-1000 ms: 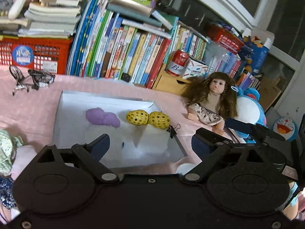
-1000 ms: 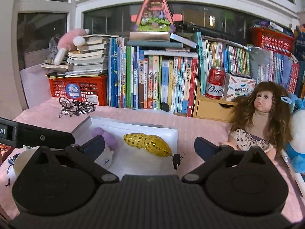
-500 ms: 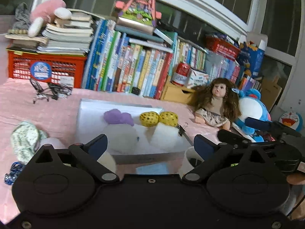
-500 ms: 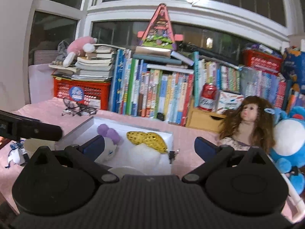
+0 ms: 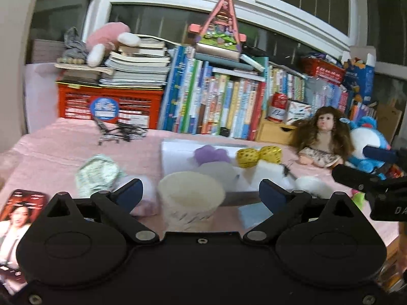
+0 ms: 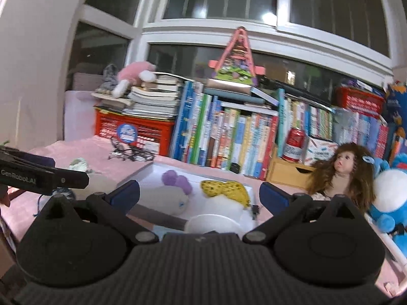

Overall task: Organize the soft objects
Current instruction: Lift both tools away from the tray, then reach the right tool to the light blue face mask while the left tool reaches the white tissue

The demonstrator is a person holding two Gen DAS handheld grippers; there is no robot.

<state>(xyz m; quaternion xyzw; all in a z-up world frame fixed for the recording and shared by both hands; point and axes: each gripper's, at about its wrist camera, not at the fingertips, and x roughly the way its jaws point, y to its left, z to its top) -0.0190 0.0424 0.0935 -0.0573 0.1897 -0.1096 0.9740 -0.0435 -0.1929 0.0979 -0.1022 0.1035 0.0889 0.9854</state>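
A white box (image 5: pixel 178 152) (image 6: pixel 150 175) lies on the pink cloth and holds two white plush toys, one with purple ears (image 5: pixel 211 155) (image 6: pixel 176 180), one with yellow dotted ears (image 5: pixel 258 155) (image 6: pixel 223 189). A green-patterned soft toy (image 5: pixel 98 174) lies left of the box. A cream cup-shaped object (image 5: pixel 190 203) stands right before my left gripper (image 5: pixel 201 194), which is open and empty. My right gripper (image 6: pixel 199 194) is open and empty, above a white cup (image 6: pixel 212 225) near the box's front edge.
A doll (image 5: pixel 321 137) (image 6: pixel 340 175) and a blue plush (image 5: pixel 366 145) (image 6: pixel 389 198) sit at the right. Books (image 5: pixel 216 106), a red crate (image 5: pixel 109 101), a soda can (image 6: pixel 293 145) and a wire toy cart (image 5: pixel 117 133) line the back. A phone (image 5: pixel 17 218) lies at the left.
Both grippers have pulled back and tilted up from the box. The cream cup, the green toy and the phone have come into the left view. Both stay open.
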